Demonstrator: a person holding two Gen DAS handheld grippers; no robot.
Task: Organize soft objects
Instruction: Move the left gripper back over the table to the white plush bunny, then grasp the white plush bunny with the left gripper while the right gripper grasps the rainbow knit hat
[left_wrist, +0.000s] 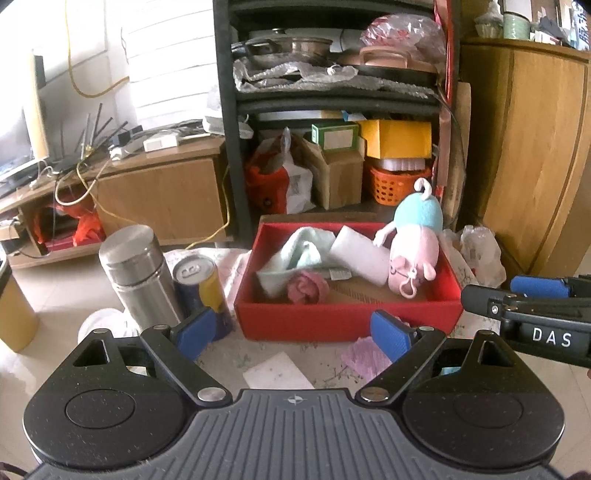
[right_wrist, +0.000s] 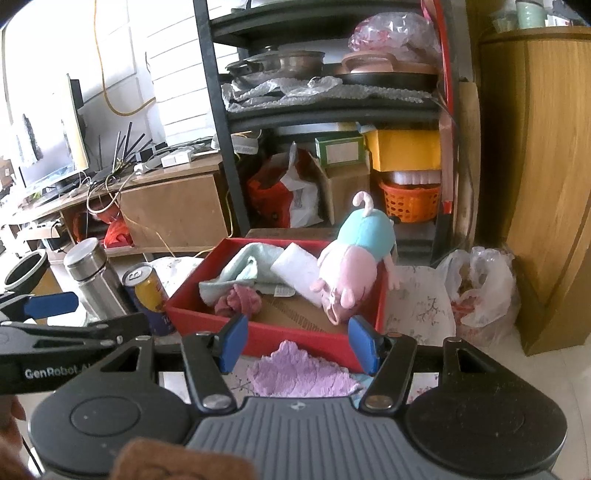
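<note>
Both grippers — left (left_wrist: 293, 334) and right (right_wrist: 299, 345) — hang spread and empty before the red box (left_wrist: 347, 317), which holds 1 pig plush (left_wrist: 415, 251), 3 cloths; purple cloth (right_wrist: 299, 373) lies outside.

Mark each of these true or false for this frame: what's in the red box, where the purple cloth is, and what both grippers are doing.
1. The pig plush toy lies in the red box. True; it is head-down at the box's right end.
2. The purple cloth is inside the box. False: it lies on the table in front of the box.
3. The right gripper is open and holds nothing. True.
4. The left gripper is shut on the light green towel. False: it is open and empty, and the towel is in the box.
5. The steel flask and drink can stand left of the box. True.
</note>
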